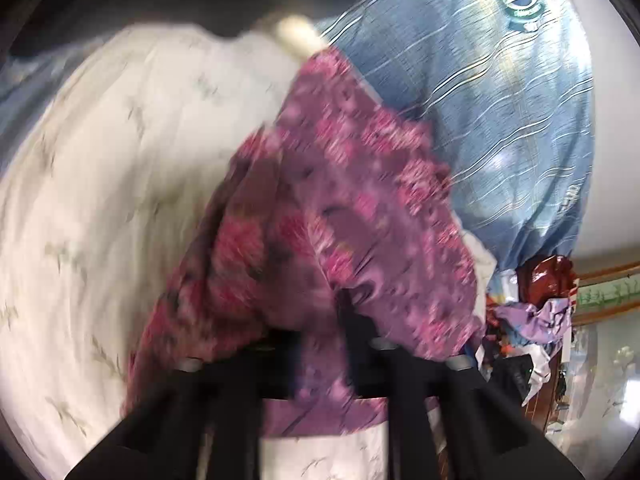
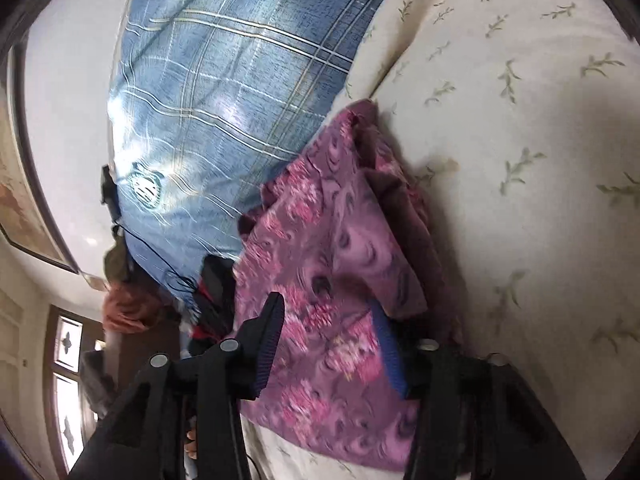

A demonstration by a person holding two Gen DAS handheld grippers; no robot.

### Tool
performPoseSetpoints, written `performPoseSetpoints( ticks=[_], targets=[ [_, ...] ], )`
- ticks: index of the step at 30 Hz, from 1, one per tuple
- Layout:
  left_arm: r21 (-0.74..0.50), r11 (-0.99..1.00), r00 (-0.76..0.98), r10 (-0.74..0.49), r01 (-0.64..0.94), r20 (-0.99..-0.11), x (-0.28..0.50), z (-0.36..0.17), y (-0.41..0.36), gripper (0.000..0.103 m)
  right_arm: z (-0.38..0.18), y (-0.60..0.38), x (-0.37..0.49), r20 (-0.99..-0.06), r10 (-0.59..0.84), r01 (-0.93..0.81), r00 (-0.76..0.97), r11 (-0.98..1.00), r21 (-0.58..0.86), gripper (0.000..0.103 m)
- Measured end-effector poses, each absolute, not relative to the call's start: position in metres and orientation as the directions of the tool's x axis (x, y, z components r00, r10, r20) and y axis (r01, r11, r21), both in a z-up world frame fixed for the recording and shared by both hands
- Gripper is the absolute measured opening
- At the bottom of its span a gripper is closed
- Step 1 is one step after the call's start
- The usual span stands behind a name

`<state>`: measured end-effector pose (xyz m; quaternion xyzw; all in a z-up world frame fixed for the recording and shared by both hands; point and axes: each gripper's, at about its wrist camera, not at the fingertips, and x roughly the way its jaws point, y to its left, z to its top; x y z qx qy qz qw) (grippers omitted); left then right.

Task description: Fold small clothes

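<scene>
garment: purple-pink floral cloth point(image 2: 340, 264), bunched on the cream leaf-print bed sheet point(image 2: 520, 128), against the blue plaid pillow point(image 2: 224, 92)
left claw point(image 1: 320, 320): pinched on the cloth's edge, view blurred
right claw point(image 2: 332, 332): wide apart over the cloth, gripping nothing
containers: can't tell; clothes pile point(image 1: 532, 312) at bed's edge

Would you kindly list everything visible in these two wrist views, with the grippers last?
purple floral garment: one, purple with pink flowers, bunched on the sheet beside the pillow.
bed sheet: one, cream with green sprigs, under the garment.
blue pillow: one, blue plaid with a round logo, behind the garment.
clothes pile: one heap, mixed colours, past the pillow.
left gripper: black, cloth draped between its fingers; closure unclear.
right gripper: black, open over the garment.
</scene>
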<state>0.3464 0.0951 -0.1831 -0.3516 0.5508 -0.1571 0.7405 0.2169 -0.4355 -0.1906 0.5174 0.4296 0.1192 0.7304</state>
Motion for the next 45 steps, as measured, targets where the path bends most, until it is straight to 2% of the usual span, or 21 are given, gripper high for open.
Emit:
performPoseSetpoints(
  ticks=[1, 2, 9, 12, 13, 15, 16, 21, 24, 27, 30, 32, 34, 35, 39, 41, 45],
  targets=[
    [-0.693, 0.707, 0.362, -0.615, -0.143, -0.701, 0.349, -0.178, 0.096, 0.008, -0.188, -0.437, 0.220, -0.489, 0.620, 0.246, 0.613, 0.439, 0.864, 0.010],
    [-0.683, 0.719, 0.377, -0.602, -0.129, -0.704, 0.355, -0.172, 0.095, 0.008, -0.185, -0.438, 0.223, -0.482, 0.620, 0.229, 0.619, 0.445, 0.866, 0.006],
    [-0.700, 0.693, 0.407, -0.596, -0.176, -0.692, 0.429, -0.157, 0.091, 0.008, -0.169, -0.462, 0.272, -0.471, 0.577, 0.214, 0.667, 0.457, 0.863, 0.011],
    [-0.677, 0.709, 0.386, -0.579, -0.196, -0.718, 0.453, -0.166, 0.081, 0.008, -0.154, -0.462, 0.272, -0.457, 0.601, 0.180, 0.656, 0.464, 0.868, 0.014],
    [-0.671, 0.715, 0.379, -0.576, -0.194, -0.724, 0.456, -0.170, 0.079, 0.008, -0.149, -0.459, 0.266, -0.469, 0.613, 0.172, 0.636, 0.480, 0.861, 0.016],
    [-0.656, 0.732, 0.368, -0.567, -0.184, -0.737, 0.459, -0.175, 0.072, 0.008, -0.144, -0.452, 0.245, -0.546, 0.597, 0.182, 0.589, 0.559, 0.809, 0.035],
    [-0.655, 0.736, 0.366, -0.569, -0.173, -0.736, 0.459, -0.177, 0.070, 0.008, -0.144, -0.448, 0.235, -0.581, 0.580, 0.190, 0.572, 0.595, 0.781, 0.038],
    [-0.662, 0.723, 0.363, -0.574, -0.197, -0.734, 0.456, -0.183, 0.072, 0.008, -0.160, -0.435, 0.214, -0.723, 0.498, 0.234, 0.479, 0.721, 0.652, 0.038],
    [-0.657, 0.730, 0.363, -0.570, -0.189, -0.737, 0.452, -0.178, 0.077, 0.008, -0.169, -0.428, 0.223, -0.748, 0.487, 0.235, 0.452, 0.744, 0.626, 0.035],
    [-0.649, 0.737, 0.360, -0.564, -0.186, -0.744, 0.456, -0.173, 0.079, 0.008, -0.174, -0.429, 0.241, -0.673, 0.571, 0.203, 0.469, 0.672, 0.712, 0.019],
    [-0.608, 0.771, 0.385, -0.512, -0.189, -0.768, 0.469, -0.161, 0.078, 0.008, -0.168, -0.444, 0.267, -0.551, 0.612, 0.194, 0.567, 0.551, 0.812, 0.020],
    [-0.575, 0.791, 0.407, -0.464, -0.208, -0.787, 0.479, -0.153, 0.082, 0.010, -0.157, -0.462, 0.279, -0.503, 0.565, 0.197, 0.654, 0.516, 0.834, 0.020],
    [-0.601, 0.767, 0.400, -0.490, -0.226, -0.775, 0.483, -0.151, 0.089, 0.010, -0.151, -0.477, 0.283, -0.508, 0.531, 0.226, 0.679, 0.506, 0.832, 0.022],
    [-0.614, 0.756, 0.405, -0.500, -0.227, -0.766, 0.481, -0.148, 0.094, 0.011, -0.150, -0.479, 0.281, -0.520, 0.527, 0.236, 0.673, 0.513, 0.825, 0.026],
    [-0.582, 0.795, 0.407, -0.482, -0.170, -0.776, 0.461, -0.143, 0.109, 0.024, -0.146, -0.468, 0.246, -0.613, 0.516, 0.243, 0.597, 0.613, 0.752, 0.047],
    [-0.582, 0.793, 0.400, -0.483, -0.177, -0.779, 0.454, -0.147, 0.115, 0.024, -0.155, -0.460, 0.229, -0.650, 0.521, 0.265, 0.553, 0.630, 0.730, 0.049],
    [-0.623, 0.751, 0.387, -0.519, -0.221, -0.763, 0.442, -0.156, 0.121, 0.024, -0.192, -0.441, 0.225, -0.649, 0.604, 0.314, 0.462, 0.574, 0.757, 0.049]
  ],
)
